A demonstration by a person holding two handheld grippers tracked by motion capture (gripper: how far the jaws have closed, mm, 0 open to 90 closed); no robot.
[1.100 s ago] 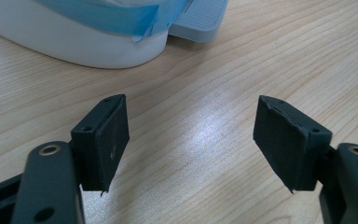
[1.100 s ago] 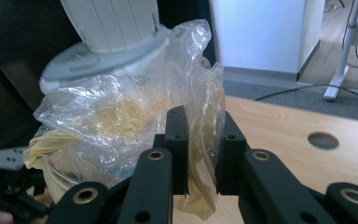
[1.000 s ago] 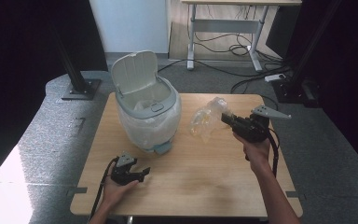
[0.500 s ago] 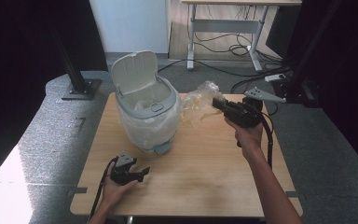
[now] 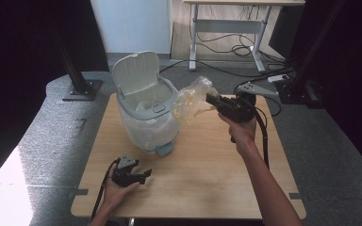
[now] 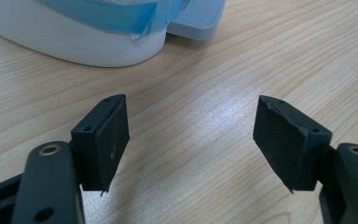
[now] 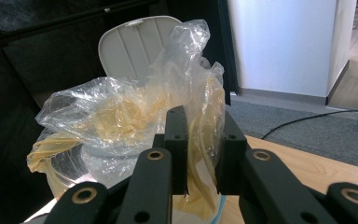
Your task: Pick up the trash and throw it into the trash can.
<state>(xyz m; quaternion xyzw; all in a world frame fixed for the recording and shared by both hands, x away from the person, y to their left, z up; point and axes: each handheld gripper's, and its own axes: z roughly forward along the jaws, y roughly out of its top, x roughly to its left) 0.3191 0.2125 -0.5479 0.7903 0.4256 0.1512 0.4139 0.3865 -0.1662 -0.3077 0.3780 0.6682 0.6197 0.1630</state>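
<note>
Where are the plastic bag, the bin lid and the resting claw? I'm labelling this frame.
plastic bag point(image 5: 192, 98): high view, crumpled middle of the bag.
bin lid point(image 5: 134, 71): high view, inner face of the raised lid.
left claw point(image 5: 146, 174): high view, between its open fingertips, low over the table.

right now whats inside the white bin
The white bin, lid up, shows a translucent liner inside. Its bottom is hidden by the rim and by the plastic bag held alongside it.
</note>
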